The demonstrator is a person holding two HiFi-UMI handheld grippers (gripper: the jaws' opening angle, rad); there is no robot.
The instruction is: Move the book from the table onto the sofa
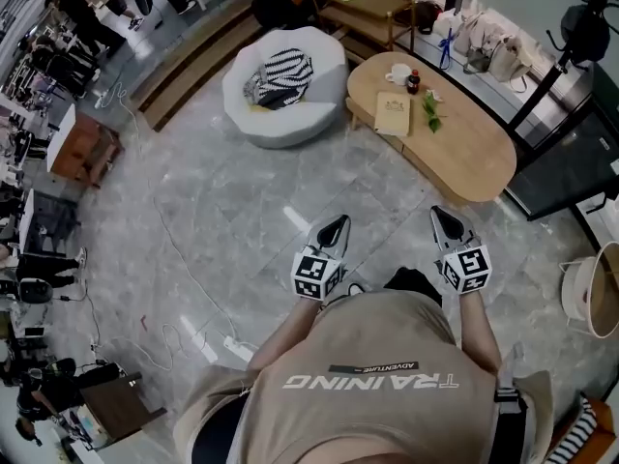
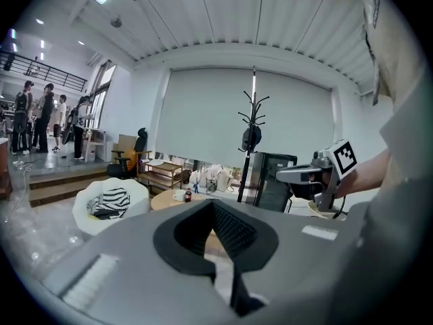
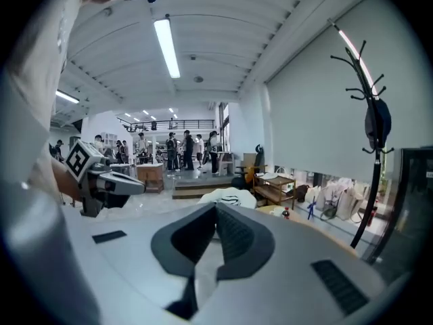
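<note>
A tan book point(image 1: 393, 113) lies on the oval wooden table point(image 1: 471, 158), near its left end. The white round sofa point(image 1: 290, 114) stands left of the table with a striped cloth point(image 1: 282, 73) on its seat. Both grippers hang in front of the person, well short of the table and over bare floor. The left gripper point(image 1: 337, 226) is shut and empty, and so is the right gripper point(image 1: 444, 217). In the left gripper view the shut left gripper point(image 2: 214, 203) points between sofa point(image 2: 108, 205) and table point(image 2: 169, 200). In the right gripper view the shut right gripper point(image 3: 216, 206) points at the sofa point(image 3: 227, 196).
A white mug point(image 1: 398, 73), a small dark bottle point(image 1: 414, 82) and a green sprig point(image 1: 431, 112) share the table with the book. A coat stand point(image 1: 578, 22) and a black cabinet point(image 1: 571, 158) are at right. A wooden shelf point(image 1: 366, 6) stands behind. A power strip point(image 1: 238, 348) lies on the floor.
</note>
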